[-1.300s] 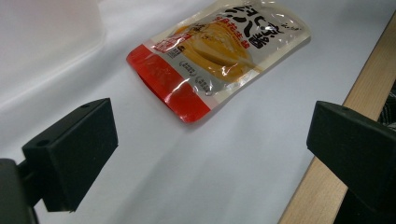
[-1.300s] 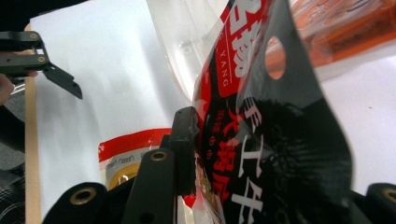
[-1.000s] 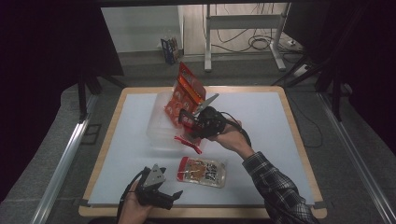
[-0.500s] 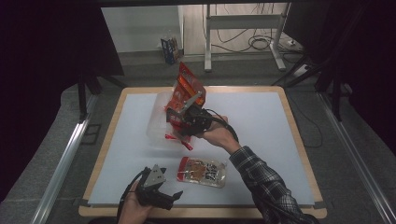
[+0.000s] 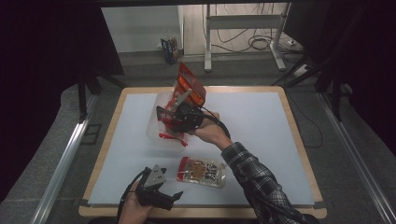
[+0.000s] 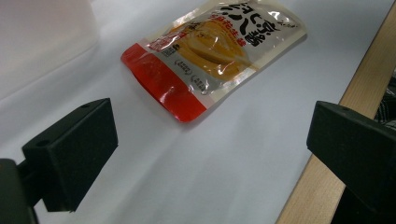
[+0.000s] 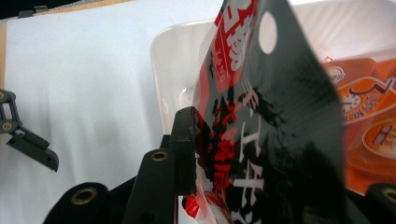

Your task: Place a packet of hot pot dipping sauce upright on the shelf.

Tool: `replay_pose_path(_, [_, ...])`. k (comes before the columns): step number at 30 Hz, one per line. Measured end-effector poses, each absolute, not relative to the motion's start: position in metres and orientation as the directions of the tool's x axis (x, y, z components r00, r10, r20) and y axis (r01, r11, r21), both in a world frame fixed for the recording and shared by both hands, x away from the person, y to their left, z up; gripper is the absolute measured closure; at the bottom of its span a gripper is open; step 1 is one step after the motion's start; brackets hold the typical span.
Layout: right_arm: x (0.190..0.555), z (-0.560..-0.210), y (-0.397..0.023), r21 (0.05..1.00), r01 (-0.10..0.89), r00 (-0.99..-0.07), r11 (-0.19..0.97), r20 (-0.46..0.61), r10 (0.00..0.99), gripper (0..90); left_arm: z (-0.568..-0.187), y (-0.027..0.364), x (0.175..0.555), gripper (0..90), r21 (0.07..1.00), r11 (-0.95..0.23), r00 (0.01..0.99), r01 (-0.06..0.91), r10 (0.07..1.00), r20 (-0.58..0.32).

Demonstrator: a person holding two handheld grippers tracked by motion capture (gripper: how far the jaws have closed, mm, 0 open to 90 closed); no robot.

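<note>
The right gripper (image 5: 173,120) is up over the middle of the bench (image 5: 261,121), toward the far edge. Its jaws are pressed together on a black and red packet (image 7: 261,140). The packet hangs over a clear plastic tub (image 5: 156,135), and an orange packet (image 7: 369,116) lies in the tub. In the high view, red packets (image 5: 189,86) stick up out of the tub's far side.

The left gripper (image 5: 169,196) sits low by the near edge of the bench, toward the left corner. Its jaws are wide apart and hold nothing. A flat yellow and red pouch (image 6: 215,51) lies on the white top just beside it, near the wooden near edge (image 6: 327,149).
</note>
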State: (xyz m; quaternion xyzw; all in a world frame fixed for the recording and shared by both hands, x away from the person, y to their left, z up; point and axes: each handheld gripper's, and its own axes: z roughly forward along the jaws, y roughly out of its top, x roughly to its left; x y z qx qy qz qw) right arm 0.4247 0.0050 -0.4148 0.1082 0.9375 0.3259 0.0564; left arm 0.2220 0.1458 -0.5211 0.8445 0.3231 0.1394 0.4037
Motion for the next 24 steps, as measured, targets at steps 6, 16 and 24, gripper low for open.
replay_pose_path(6, [0.425,-0.416,0.015,0.63,0.156,-0.972,0.76,-0.041,0.233,68.9,-0.521,0.146,0.222,1.9,0.772,-0.465,0.753,0.433,0.657,-0.027])
replay_pose_path(16, [0.423,-0.424,0.032,0.633,0.142,-0.973,0.761,-0.052,0.224,69.2,-0.522,0.146,0.222,1.9,0.772,-0.466,0.755,0.432,0.655,-0.027])
replay_pose_path(24, [0.424,-0.428,0.041,0.659,0.156,-0.972,0.736,-0.031,0.234,69.6,-0.522,0.145,0.222,1.9,0.77,-0.469,0.757,0.432,0.653,-0.026])
